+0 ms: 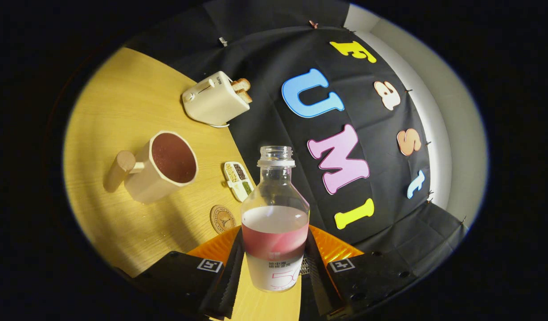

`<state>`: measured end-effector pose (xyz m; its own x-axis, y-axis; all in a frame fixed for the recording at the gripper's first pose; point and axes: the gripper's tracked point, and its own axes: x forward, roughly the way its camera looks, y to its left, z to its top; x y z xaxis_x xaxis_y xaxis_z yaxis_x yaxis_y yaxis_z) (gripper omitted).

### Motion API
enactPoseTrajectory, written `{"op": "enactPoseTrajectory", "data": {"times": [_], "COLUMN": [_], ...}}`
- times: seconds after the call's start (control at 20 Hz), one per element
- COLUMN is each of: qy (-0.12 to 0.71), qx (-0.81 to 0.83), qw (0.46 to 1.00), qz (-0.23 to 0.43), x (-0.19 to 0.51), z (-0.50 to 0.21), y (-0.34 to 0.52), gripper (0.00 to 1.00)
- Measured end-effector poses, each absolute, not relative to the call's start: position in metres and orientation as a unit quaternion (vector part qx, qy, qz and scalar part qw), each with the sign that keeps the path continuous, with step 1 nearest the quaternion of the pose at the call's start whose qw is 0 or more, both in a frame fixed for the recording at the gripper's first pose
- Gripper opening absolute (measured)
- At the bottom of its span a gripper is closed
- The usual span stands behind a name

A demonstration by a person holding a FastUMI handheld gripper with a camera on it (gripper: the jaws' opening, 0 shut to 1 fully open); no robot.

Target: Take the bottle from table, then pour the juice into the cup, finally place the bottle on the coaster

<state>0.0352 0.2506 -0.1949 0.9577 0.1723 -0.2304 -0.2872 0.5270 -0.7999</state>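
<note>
A clear, uncapped bottle with pink-red juice filling its lower part stands between my fingers. My gripper is shut on the bottle, one finger pressing each side at the level of the juice and the white label. The beige cup, with a round wooden handle, stands on the table beyond and to the left of the fingers, and dark red juice shows inside it. A small round wooden coaster lies on the table just left of the bottle, close ahead of the left finger. The table looks tilted against the bottle.
The yellow wooden table runs left and far. A cream toaster holding bread slices stands at the back by the black cloth wall. A small white tray of grains lies between the cup and the bottle.
</note>
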Motion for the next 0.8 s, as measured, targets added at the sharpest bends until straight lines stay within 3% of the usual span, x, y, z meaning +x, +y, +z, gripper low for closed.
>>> {"op": "enactPoseTrajectory", "data": {"times": [0.8], "qy": [0.052], "qx": [-0.558], "qw": [0.813], "qz": [0.159], "x": [0.029], "z": [-0.223], "y": [0.26], "gripper": [0.71]}}
